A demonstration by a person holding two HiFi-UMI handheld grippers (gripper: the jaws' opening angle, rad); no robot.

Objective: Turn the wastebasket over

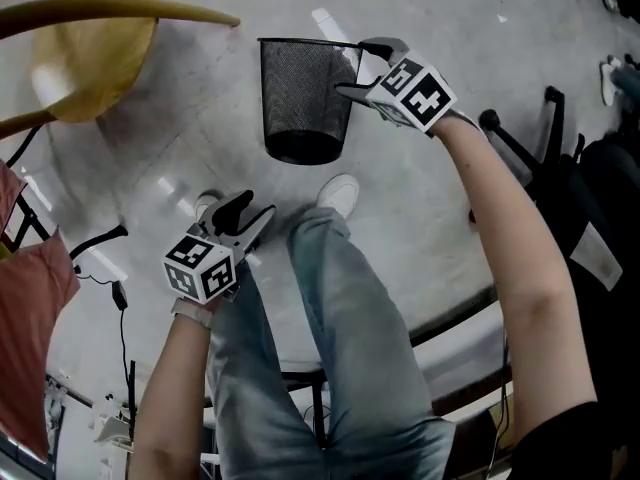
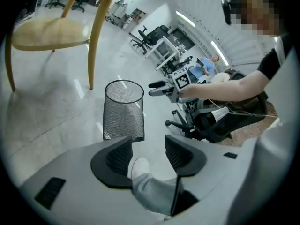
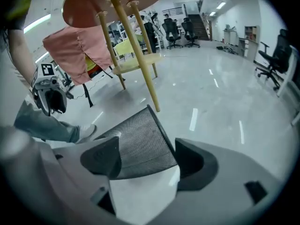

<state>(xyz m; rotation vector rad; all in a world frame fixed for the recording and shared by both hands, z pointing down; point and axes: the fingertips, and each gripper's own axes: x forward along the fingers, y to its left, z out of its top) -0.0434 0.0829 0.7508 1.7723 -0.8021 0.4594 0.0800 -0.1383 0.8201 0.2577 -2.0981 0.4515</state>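
A black mesh wastebasket (image 1: 305, 98) stands upright on the pale floor with its open rim up; it also shows in the left gripper view (image 2: 123, 110). My right gripper (image 1: 360, 68) is at the basket's right rim with its jaws wide apart. In the right gripper view the mesh wall (image 3: 140, 142) lies just beyond and between the jaws, and the pads do not press on it. My left gripper (image 1: 256, 208) hangs apart from the basket, above the person's knee. It is open, with nothing between its fingers (image 2: 119, 156).
A wooden chair (image 1: 90, 28) stands left of the basket. A black office chair (image 1: 540, 148) is at the right. Pink cloth (image 1: 30, 298) and floor cables (image 1: 110, 268) lie at the left. The person's white shoe (image 1: 340, 196) rests just in front of the basket.
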